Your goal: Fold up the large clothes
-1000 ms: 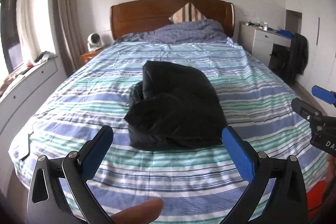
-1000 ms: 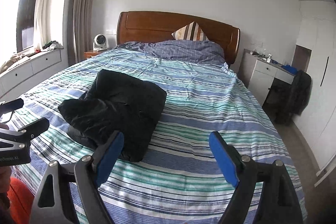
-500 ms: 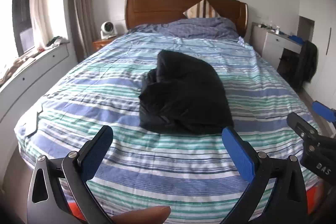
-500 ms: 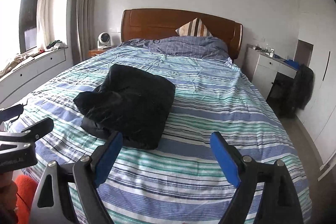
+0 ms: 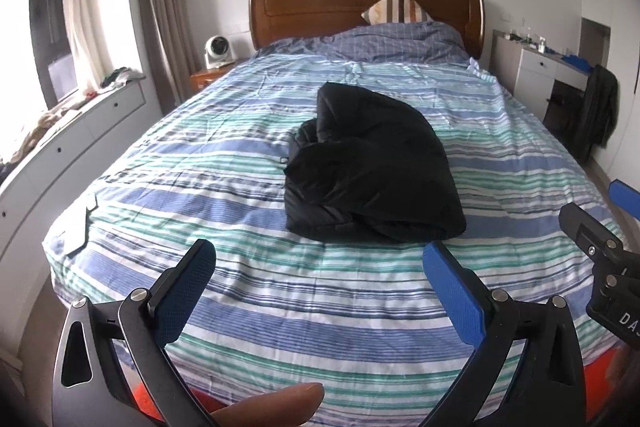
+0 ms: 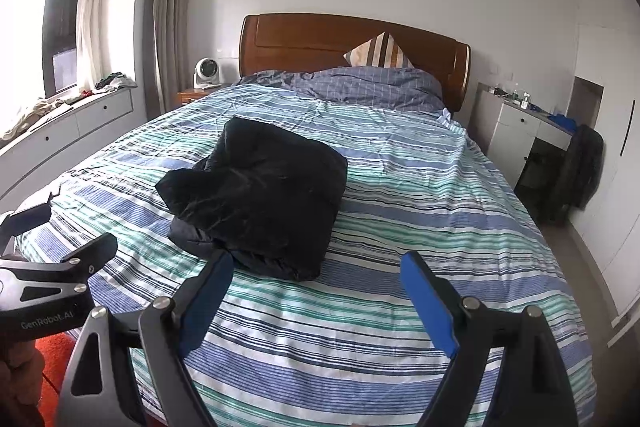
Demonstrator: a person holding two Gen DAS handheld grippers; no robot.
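A black padded jacket [image 5: 372,171] lies folded into a thick bundle in the middle of the striped bed [image 5: 224,163]. In the right wrist view the same jacket [image 6: 260,191] sits left of centre. My left gripper [image 5: 320,255] hovers over the foot of the bed, open and empty, well short of the bundle. My right gripper [image 6: 316,267] is also open with nothing between its blue pads, its left pad close to the jacket's near edge in the picture. Each gripper shows at the edge of the other's view: the right gripper [image 5: 592,223] and the left gripper [image 6: 56,251].
A wooden headboard [image 5: 360,7] with a striped pillow [image 5: 396,7] and a crumpled grey-blue duvet [image 5: 392,43] closes the far end. A nightstand with a small fan [image 5: 216,51] and a window bench [image 5: 80,123] stand left; a white desk [image 5: 548,75] and chair with dark clothes [image 5: 596,111] stand right.
Both grippers have drawn back from the jacket toward the foot of the bed, so more bedspread shows in front of it. The jaws stayed open and the bundle has not moved.
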